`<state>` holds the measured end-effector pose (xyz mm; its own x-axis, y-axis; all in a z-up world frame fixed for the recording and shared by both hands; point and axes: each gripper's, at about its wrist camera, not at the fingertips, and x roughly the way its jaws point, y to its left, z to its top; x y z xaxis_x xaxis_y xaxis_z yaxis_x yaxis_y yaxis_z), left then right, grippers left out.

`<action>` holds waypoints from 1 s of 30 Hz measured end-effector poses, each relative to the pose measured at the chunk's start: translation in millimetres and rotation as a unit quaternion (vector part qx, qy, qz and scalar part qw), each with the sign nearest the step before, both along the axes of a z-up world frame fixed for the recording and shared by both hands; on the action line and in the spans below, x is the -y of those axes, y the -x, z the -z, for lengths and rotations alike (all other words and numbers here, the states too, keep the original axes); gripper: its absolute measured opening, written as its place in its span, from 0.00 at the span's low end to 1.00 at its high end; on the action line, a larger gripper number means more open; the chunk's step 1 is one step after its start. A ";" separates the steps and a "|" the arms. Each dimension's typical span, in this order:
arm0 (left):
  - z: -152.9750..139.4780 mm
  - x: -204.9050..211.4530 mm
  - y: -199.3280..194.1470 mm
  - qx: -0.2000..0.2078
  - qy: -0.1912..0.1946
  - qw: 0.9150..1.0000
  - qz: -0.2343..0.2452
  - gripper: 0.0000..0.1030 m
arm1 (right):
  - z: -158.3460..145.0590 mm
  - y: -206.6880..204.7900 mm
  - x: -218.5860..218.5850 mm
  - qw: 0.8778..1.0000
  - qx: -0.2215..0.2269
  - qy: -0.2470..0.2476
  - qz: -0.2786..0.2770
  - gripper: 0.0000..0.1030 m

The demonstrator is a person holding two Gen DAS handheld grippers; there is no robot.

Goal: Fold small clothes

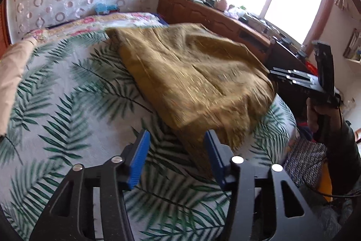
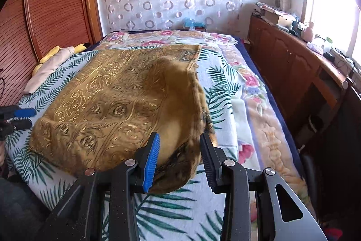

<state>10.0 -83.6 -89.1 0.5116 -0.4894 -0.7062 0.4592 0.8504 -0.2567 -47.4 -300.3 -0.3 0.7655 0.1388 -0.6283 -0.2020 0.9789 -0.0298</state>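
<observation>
- Left gripper (image 1: 177,146): black frame, blue ribbed pads, jaws partway apart, nothing between them. The near corner of the mustard-gold embossed cloth (image 1: 191,80) brushes past the right-hand pad but is not pinched.
- Right gripper (image 2: 179,146): same build, jaws partway apart. The cloth's near rolled edge sits in the gap; pads do not look pressed on it, so I read it as released.
- Cloth lies on the white palm-leaf bedspread (image 2: 171,214), partly doubled over: 1 flap is thrown back with the plain underside up, forming a hump on its right side.
- Step in hand, my read: a fold has been laid down and needs squaring. Do it well by pinching only the top layer at 2 corners, pulling taut, laying edge on edge, then pressing the hump flat.
- Edges: the left edge runs straight, the far edge lies flat near the floral quilt (image 2: 248,83), the near right edge is bunched.
- Room: open bedspread left of the cloth and in front. Wooden cabinet (image 2: 288,64) flanks the right side of the bed, well apart; pale pillow (image 2: 47,69) is at the far left.
</observation>
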 end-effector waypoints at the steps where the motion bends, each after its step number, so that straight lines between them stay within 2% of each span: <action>1: 2.8 3.4 1.2 -0.006 0.000 1.000 0.006 0.41 | -0.8 1.0 -0.5 1.000 0.001 -0.001 -0.002 0.37; 3: 7.4 9.2 2.3 -0.018 0.003 1.000 0.017 0.30 | -2.0 1.5 -0.9 1.000 0.003 -0.005 -0.003 0.37; 5: 12.3 13.8 5.2 -0.029 0.006 0.999 0.029 0.11 | -3.9 0.1 -0.5 1.000 0.006 -0.007 -0.004 0.37; 8: 13.9 18.1 10.5 -0.036 0.002 0.999 0.039 0.03 | -4.4 0.4 -0.2 1.000 0.009 -0.006 -0.005 0.37; 14: 6.6 15.6 30.9 -0.034 -0.004 0.998 0.053 0.02 | 3.0 -0.2 6.3 1.000 0.004 -0.004 0.006 0.37; 23: -1.4 4.0 27.6 -0.026 -0.001 0.999 0.029 0.03 | 2.7 -1.5 13.4 1.000 -0.003 -0.007 0.006 0.37; 24: -3.8 2.8 26.1 -0.021 -0.006 0.999 0.025 0.06 | 1.9 -0.7 13.7 1.000 -0.002 -0.007 0.005 0.39; 26: -6.2 2.1 24.1 -0.011 -0.011 1.000 0.020 0.20 | 0.4 0.2 14.9 1.000 -0.001 -0.008 0.007 0.45; 28: -5.1 0.7 18.6 -0.015 -0.008 1.000 0.020 0.27 | -0.9 0.7 14.7 1.000 0.001 -0.011 0.005 0.45; 30: -1.6 2.2 14.3 -0.020 -0.010 1.000 0.020 0.27 | -1.7 1.2 13.0 1.000 0.002 -0.010 0.003 0.46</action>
